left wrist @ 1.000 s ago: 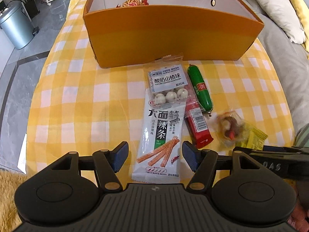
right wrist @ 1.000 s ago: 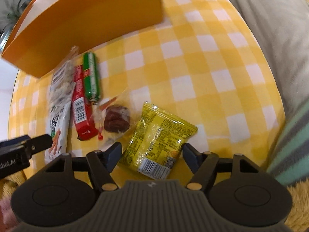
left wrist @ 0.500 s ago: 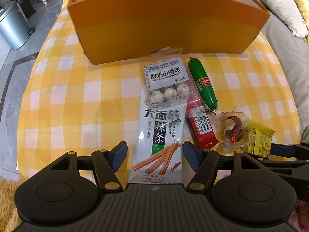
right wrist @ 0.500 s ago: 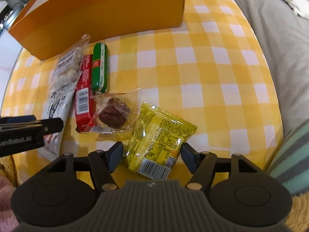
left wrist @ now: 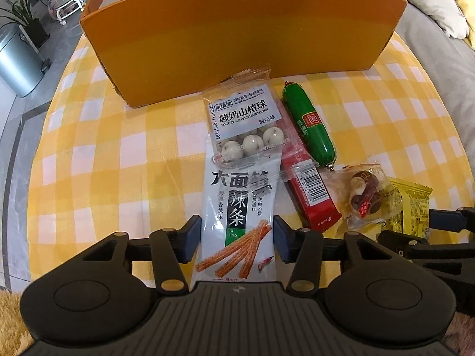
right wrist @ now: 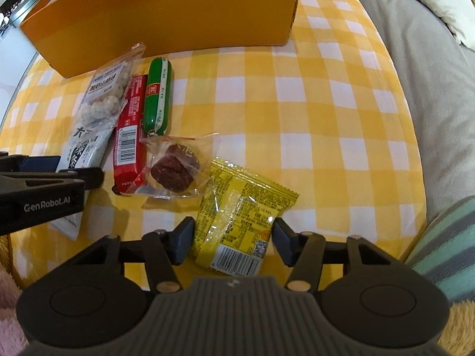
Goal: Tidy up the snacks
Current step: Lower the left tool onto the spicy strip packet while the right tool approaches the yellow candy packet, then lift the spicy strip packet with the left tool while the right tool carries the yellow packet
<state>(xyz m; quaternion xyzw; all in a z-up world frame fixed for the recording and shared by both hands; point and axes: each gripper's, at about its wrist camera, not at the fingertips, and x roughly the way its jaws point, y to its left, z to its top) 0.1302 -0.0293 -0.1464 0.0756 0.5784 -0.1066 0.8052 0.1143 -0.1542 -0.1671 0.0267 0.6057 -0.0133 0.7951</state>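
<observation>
Snacks lined up on the checked bench [left wrist: 112,154] before the orange box [left wrist: 237,29]; both tongs closing on packets.

Left tongs [left wrist: 236,241] have just been narrowing around the white spicy-strip packet [left wrist: 237,207], pads at its edges; firm pinch cannot be confirmed. Right tongs [right wrist: 231,238] likewise bracket the yellow packet [right wrist: 240,210]. Judgement: finish closing squarely across each packet's width, avoid the neighbouring red bar [left wrist: 308,195], lift straight up, then carry over the box wall before releasing.
</observation>
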